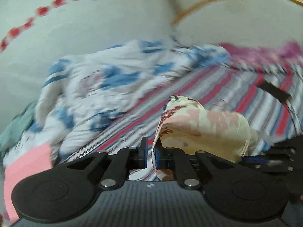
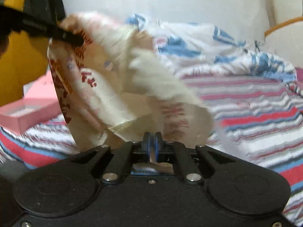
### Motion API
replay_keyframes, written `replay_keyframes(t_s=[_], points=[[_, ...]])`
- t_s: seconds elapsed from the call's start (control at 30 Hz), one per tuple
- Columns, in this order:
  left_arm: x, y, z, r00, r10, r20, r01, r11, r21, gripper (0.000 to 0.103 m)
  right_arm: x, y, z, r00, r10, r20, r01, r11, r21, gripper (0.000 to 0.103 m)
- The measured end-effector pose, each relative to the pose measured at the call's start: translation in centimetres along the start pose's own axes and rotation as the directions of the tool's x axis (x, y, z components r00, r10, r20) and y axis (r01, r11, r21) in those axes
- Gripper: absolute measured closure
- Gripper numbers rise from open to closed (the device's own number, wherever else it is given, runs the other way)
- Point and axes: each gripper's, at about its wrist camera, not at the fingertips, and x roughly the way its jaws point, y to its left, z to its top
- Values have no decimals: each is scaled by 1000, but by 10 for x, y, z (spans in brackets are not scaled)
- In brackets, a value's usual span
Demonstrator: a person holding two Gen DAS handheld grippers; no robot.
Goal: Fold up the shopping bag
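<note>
The shopping bag (image 2: pixel 106 79) is thin cream plastic with red print, held up in the air over a striped bed. My right gripper (image 2: pixel 152 141) is shut on its lower edge. My left gripper (image 1: pixel 150 151) is nearly shut with a bag (image 1: pixel 204 130) edge pinched between its blue pads; the bag arches to the right toward the right gripper (image 1: pixel 274 157), at the frame's right edge. In the right wrist view the left gripper (image 2: pixel 70 36) shows as a dark shape at the bag's upper left corner.
A striped red, white and blue bedsheet (image 2: pixel 255 117) lies below. A crumpled white and blue blanket (image 1: pixel 113 79) lies behind. A pink box (image 2: pixel 28 111) sits at the left. A pale wall (image 1: pixel 94 28) stands behind the bed.
</note>
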Motion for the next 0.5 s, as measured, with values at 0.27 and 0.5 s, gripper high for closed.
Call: replay_keyframes(t_s=[0.27, 0.5], points=[[-29, 11, 2, 994, 84, -66, -79, 994, 72, 96, 7, 5, 17, 963, 264, 52, -269, 952, 143, 94], [3, -16, -29, 987, -26, -160, 38, 997, 72, 96, -6, 12, -2, 934, 357, -7, -349, 915, 203, 72]])
